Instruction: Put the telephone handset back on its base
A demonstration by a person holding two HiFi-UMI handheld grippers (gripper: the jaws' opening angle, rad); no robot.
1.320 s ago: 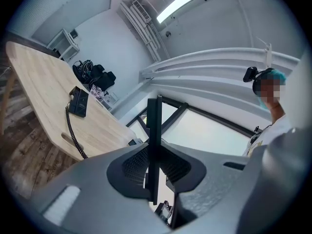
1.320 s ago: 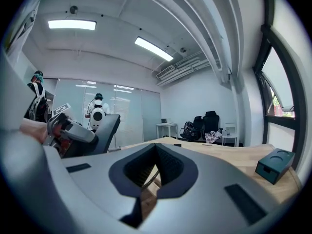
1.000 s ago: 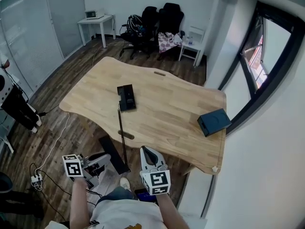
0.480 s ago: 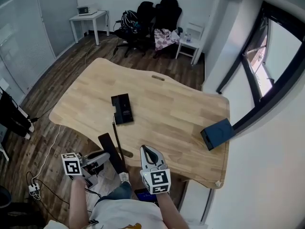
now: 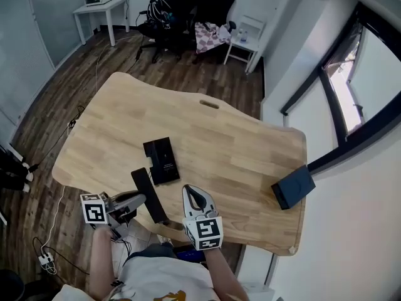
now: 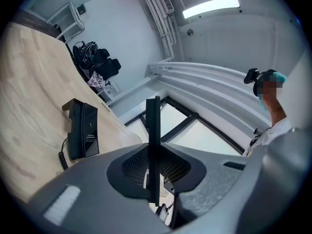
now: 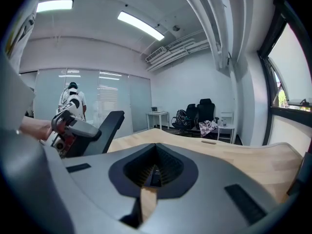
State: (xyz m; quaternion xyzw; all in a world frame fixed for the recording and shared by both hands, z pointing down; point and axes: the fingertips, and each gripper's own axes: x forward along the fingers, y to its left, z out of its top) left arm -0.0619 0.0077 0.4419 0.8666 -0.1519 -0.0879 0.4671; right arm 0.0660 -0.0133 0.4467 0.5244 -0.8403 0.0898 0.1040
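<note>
Holding the black handset (image 5: 150,196) tight across its middle in the left gripper (image 5: 136,201), just over the near edge of the bench (image 5: 238,137). Looking a short way ahead to find the base (image 5: 161,160) lying on the bench, turned nearly the same long way as the handset and closest to this gripper. Nothing in the right gripper (image 5: 194,194), pressed together just beside.

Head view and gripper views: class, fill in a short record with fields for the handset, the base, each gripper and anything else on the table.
handset: black, held off its base, by the wooden table's near edge
base: black, flat on the wooden table, just beyond the handset
left gripper: shut on the handset
right gripper: jaws together, empty
other: dark box at the wooden table's right edge
</note>
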